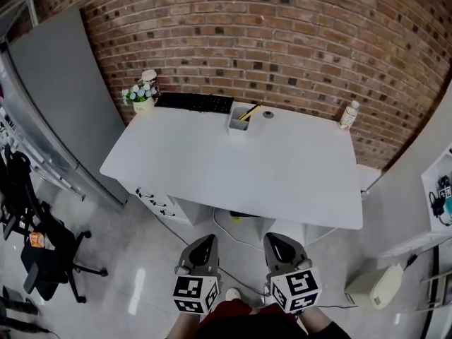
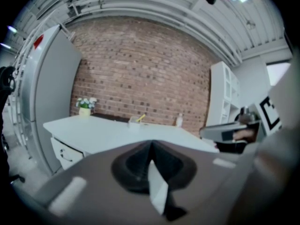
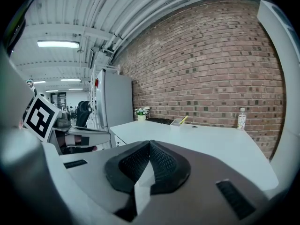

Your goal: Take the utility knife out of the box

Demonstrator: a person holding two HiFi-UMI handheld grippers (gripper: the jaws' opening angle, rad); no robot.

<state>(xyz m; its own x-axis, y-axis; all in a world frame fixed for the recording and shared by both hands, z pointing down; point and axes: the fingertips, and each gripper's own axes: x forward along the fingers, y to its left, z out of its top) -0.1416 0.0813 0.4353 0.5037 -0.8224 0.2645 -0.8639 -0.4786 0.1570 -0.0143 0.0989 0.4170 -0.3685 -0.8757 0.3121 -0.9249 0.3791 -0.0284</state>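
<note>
In the head view, a white table [image 1: 233, 171] is seen against a brick wall [image 1: 282, 41]. A small box [image 1: 238, 122] stands at its far edge, between a keyboard [image 1: 194, 102] and a bottle [image 1: 349, 114], and the yellow utility knife [image 1: 248, 112] is seen sticking out of it. The left tool [image 1: 205, 240] and right tool [image 1: 275, 237] are held side by side, short of the table's near edge and well apart from the box.

In the left gripper view, the jaws are seen pressed together with nothing between them.

In the right gripper view, the jaws are likewise closed and empty, and the knife is seen leaning in the box far across the table.
</note>
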